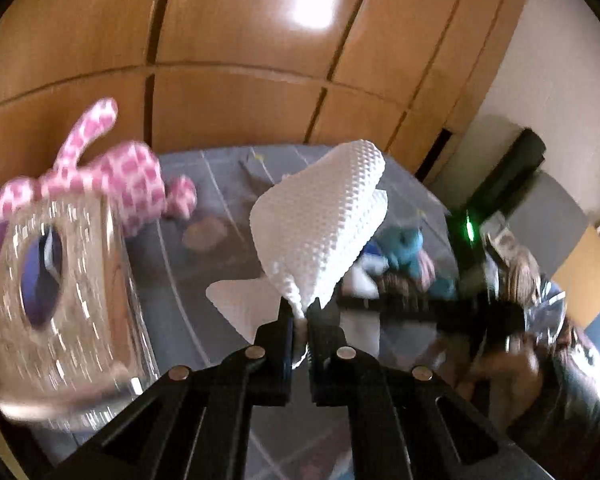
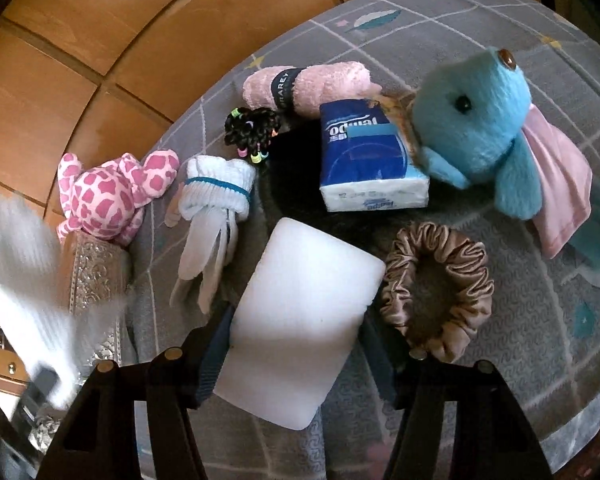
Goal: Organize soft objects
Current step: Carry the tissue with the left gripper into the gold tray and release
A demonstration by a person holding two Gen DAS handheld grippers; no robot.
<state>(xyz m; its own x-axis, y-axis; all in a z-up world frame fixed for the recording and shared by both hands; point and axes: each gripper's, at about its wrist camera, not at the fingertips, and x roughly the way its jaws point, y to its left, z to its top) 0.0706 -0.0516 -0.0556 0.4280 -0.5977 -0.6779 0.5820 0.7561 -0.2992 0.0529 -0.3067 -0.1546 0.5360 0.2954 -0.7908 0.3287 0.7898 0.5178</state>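
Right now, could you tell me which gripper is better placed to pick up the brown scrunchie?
Probably neither until one unloads. The right gripper is nearer, with the brown scrunchie beside it, but holds a white sponge block. The left gripper is shut on a white tissue.

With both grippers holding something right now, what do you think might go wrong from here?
1. The left gripper pinches only a corner of the white cloth; it may slip out, and the view is blurred.
2. The hanging cloth could brush the silver box or the pink toy beside it.
3. The right gripper holds the white sponge with wide jaws; it may squash or twist loose.
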